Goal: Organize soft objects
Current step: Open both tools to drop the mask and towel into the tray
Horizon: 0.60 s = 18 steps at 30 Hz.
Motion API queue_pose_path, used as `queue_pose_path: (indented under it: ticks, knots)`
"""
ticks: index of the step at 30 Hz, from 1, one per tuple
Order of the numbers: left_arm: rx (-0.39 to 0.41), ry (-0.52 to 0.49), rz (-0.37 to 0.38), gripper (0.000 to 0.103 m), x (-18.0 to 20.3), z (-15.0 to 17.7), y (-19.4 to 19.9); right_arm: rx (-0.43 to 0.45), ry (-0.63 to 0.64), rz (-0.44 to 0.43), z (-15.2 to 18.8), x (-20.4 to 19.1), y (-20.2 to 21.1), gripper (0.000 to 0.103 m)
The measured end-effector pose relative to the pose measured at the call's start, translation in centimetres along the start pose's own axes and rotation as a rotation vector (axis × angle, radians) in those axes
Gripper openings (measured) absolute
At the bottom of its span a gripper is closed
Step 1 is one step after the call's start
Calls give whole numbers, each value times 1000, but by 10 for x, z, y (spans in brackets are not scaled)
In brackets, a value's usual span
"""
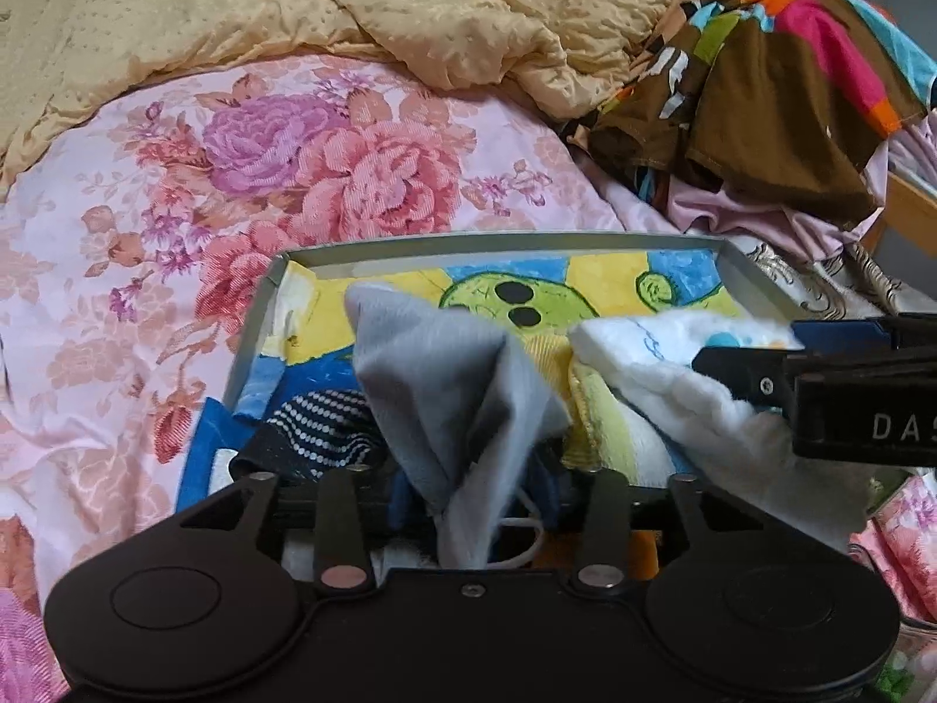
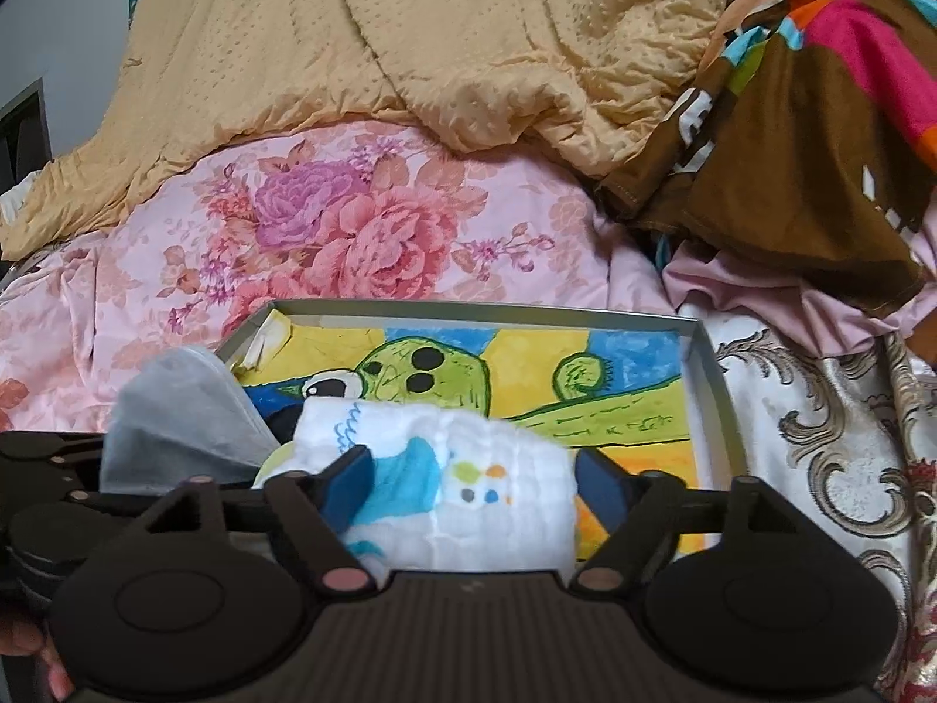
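Pale capital letters "DAS", cut off by the picture's edge, stand on the black body of the right hand-held gripper (image 1: 755, 345), seen from the left one. No other text is readable.

left wrist, right wrist – angled down, close | shared: tray (image 1: 755, 275) (floral bedspread (image 2: 146, 316) behind)

Pink floral bedsheet (image 1: 175, 234) covers the bed surface, big rose print mid-frame. Crumpled yellow dotted quilt (image 1: 410, 12) is piled along the far edge, overlapping the sheet. Far right: heap of brown multicolour patterned fabric (image 1: 779, 99) on top of a pale pink cloth (image 2: 790, 293), and a cream cloth with scroll ornament (image 2: 820, 439) just beside it on the near right.
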<state>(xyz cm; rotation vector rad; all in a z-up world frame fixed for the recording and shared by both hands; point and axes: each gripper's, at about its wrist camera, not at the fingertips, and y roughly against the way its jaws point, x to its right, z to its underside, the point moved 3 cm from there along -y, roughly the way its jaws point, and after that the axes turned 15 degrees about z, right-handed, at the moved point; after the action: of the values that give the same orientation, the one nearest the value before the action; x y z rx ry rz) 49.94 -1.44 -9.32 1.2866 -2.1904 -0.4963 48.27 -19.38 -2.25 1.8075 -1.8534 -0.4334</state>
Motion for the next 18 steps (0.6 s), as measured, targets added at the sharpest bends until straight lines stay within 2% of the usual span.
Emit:
queue_pose_path:
  ticks: [4,10,18]
  knots:
    - [10,-3,-2,58,1,-2,12,23,2,16,-1,2,10,90]
    - [44,1,-4,69,4,-5,35,74,-15,31,-5,8,33,98]
    - [64,2,-22,80,8,-10,52,108,-29,46,-8,14,61,102]
